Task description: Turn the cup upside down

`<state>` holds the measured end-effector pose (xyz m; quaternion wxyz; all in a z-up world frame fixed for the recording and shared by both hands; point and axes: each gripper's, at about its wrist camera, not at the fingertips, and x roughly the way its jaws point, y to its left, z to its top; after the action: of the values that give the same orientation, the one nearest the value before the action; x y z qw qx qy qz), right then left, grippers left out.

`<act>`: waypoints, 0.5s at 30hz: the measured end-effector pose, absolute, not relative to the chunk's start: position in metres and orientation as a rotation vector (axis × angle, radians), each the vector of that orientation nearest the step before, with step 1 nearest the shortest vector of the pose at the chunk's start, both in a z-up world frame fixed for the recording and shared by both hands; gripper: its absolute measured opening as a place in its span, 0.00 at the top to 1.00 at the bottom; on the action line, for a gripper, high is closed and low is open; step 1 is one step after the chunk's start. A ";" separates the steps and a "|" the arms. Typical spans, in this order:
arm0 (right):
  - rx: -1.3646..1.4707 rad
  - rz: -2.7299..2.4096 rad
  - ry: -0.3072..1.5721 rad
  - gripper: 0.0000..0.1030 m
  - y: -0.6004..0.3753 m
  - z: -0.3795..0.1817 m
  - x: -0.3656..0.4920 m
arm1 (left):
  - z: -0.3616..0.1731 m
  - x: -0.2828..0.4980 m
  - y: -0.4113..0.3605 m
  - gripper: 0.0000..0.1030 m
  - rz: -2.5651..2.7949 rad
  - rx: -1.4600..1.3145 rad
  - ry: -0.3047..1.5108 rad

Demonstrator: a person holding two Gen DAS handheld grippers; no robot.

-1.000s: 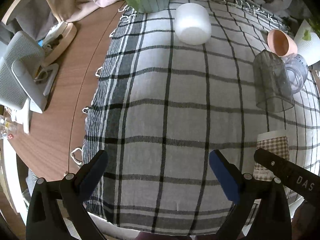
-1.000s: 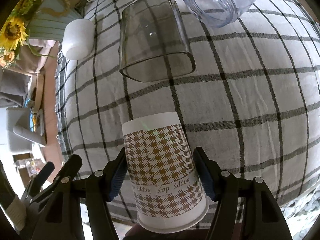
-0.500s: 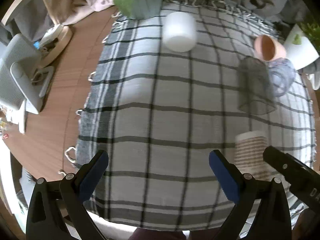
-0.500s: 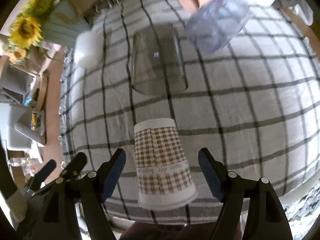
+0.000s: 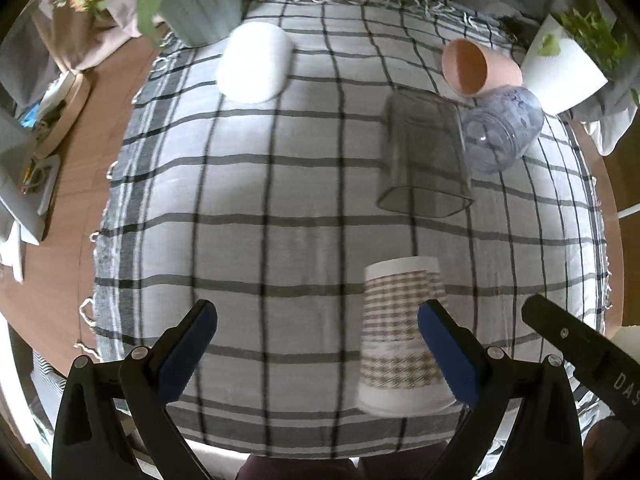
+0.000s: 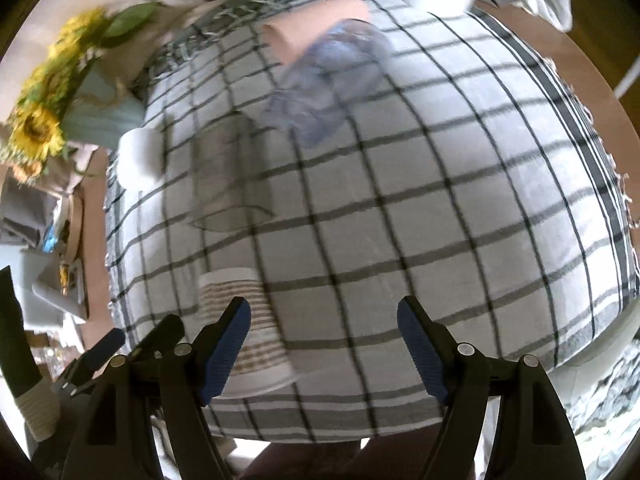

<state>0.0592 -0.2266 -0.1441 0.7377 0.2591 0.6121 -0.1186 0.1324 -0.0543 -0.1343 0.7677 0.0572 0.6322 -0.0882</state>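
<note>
I have both grippers hovering over the near edge of the checked cloth [image 5: 280, 184] that covers the bench [image 5: 52, 280]. The fingers of my left gripper [image 5: 316, 344] are spread wide with nothing between them; its right finger [image 5: 448, 356] overlaps the paper cup [image 5: 400, 340] in the left view, but I cannot tell whether it touches. My right gripper [image 6: 324, 340] is likewise spread and empty, with bare cloth between its fingers.

The paper cup, patterned in brown houndstooth, stands mouth-down on the cloth near the front edge, wide rim on the fabric and white base up. In the right view it [image 6: 240, 320] sits to the left of my right gripper, partly behind that gripper's left finger [image 6: 226, 344].

Farther back, a smoky clear tumbler [image 5: 424, 160] stands upside down. Just beside it, a bluish clear jar [image 5: 500, 132] lies on its side, and a pink cup [image 5: 476, 66] lies behind that. A white cup [image 5: 256, 62] stands inverted near the teal vase [image 5: 196, 12] of sunflowers. The right view is blurred.
</note>
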 end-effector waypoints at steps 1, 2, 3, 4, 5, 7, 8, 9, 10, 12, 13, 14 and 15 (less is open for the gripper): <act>0.576 -0.269 1.349 0.27 -0.231 -0.146 0.057 | -0.137 0.134 -0.060 0.00 -0.193 0.127 1.381; 0.584 -0.277 1.353 0.27 -0.237 -0.148 0.056 | -0.139 0.134 -0.064 0.00 -0.196 0.128 1.388; 0.593 -0.286 1.359 0.27 -0.243 -0.151 0.053 | -0.142 0.135 -0.070 0.00 -0.199 0.131 1.393; 0.601 -0.296 1.365 0.27 -0.249 -0.154 0.052 | -0.144 0.136 -0.074 0.00 -0.198 0.136 1.398; 0.607 -0.302 1.370 0.27 -0.253 -0.156 0.050 | -0.148 0.136 -0.079 0.00 -0.197 0.143 1.405; 0.614 -0.315 1.381 0.27 -0.263 -0.160 0.048 | -0.154 0.137 -0.085 0.01 -0.196 0.148 1.417; 0.616 -0.321 1.386 0.27 -0.266 -0.162 0.047 | -0.159 0.138 -0.089 0.01 -0.190 0.151 1.426; 0.619 -0.328 1.394 0.27 -0.270 -0.165 0.046 | -0.162 0.139 -0.091 0.01 -0.187 0.154 1.436; 0.620 -0.331 1.399 0.27 -0.273 -0.166 0.046 | -0.165 0.140 -0.093 0.02 -0.188 0.153 1.443; 0.625 -0.339 1.411 0.27 -0.278 -0.170 0.044 | -0.171 0.143 -0.097 0.03 -0.189 0.147 1.457; 0.628 -0.341 1.418 0.27 -0.281 -0.172 0.044 | -0.173 0.144 -0.099 0.06 -0.189 0.147 1.461; 0.628 -0.342 1.426 0.27 -0.283 -0.175 0.043 | -0.175 0.144 -0.101 0.09 -0.191 0.149 1.463; 0.629 -0.343 1.433 0.27 -0.284 -0.177 0.044 | -0.177 0.145 -0.104 0.10 -0.193 0.154 1.463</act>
<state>0.0437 -0.2840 -0.1766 0.6960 0.2820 0.6422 -0.1538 0.1451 -0.1037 -0.1770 0.7371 0.0699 0.6664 -0.0879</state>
